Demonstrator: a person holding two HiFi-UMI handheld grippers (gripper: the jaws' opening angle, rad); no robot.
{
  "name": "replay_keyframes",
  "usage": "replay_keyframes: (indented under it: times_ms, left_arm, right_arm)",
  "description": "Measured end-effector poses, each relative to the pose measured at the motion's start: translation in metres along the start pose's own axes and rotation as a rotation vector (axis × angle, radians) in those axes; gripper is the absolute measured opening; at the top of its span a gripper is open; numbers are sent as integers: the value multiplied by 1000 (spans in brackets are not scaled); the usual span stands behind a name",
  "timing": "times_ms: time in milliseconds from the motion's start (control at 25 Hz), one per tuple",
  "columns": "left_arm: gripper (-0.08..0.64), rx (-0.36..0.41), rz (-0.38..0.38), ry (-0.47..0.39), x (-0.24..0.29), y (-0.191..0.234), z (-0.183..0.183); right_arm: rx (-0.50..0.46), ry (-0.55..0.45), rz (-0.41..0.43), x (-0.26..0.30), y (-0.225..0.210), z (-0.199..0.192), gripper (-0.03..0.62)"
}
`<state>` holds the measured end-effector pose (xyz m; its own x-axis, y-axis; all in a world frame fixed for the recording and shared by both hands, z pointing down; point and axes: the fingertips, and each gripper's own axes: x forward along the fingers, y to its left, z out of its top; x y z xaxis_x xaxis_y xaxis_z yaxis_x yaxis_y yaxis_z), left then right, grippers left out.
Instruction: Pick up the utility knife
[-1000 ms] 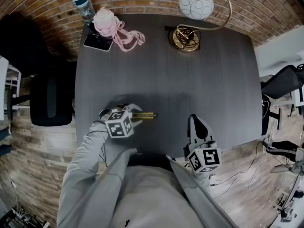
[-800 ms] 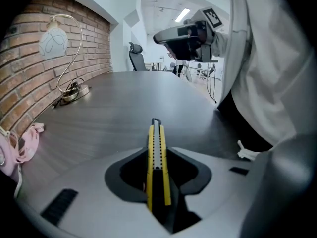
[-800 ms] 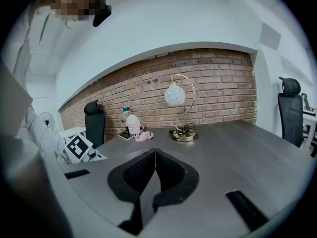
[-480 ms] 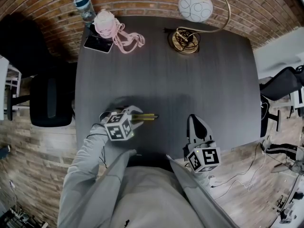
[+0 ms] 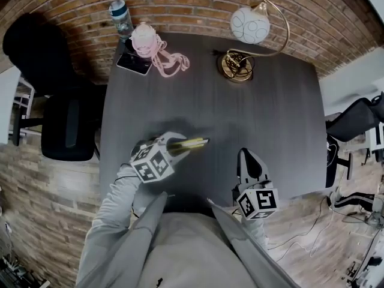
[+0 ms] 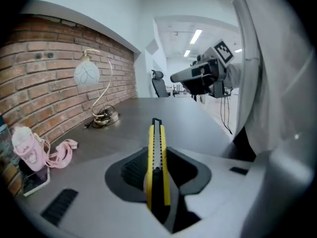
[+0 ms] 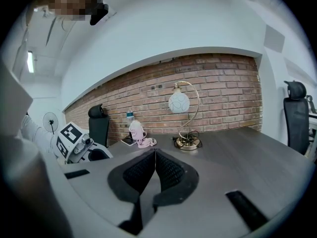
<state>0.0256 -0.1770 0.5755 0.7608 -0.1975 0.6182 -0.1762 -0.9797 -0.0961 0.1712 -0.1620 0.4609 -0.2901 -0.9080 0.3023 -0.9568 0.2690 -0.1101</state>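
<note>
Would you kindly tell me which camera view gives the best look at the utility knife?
The left gripper view: the yellow utility knife stands in the centre, clamped between the left gripper's jaws. The head view shows only its front part past the gripper; the right gripper view does not show it.

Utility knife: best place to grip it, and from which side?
Take the rear part of the handle, coming in from the butt end along its length. The left gripper holds it this way: jaws shut on the two long straight sides of the utility knife, tip pointing ahead. The slim, straight body likely gives the pads parallel faces.
</note>
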Motion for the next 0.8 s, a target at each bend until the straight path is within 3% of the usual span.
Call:
replay_keyframes:
  times_ms: [200, 520, 800]
  left_arm:
    - [126, -64, 107, -90, -21, 13, 29]
    - [124, -84, 223, -170, -55, 27, 67]
    - [124, -125, 374, -275, -103, 42, 100]
  right_arm:
    - [-14, -29, 23, 0, 3, 11, 18]
    - [-47, -70, 74, 5, 18, 31, 18]
    - [-58, -103, 122, 14, 40, 48, 18]
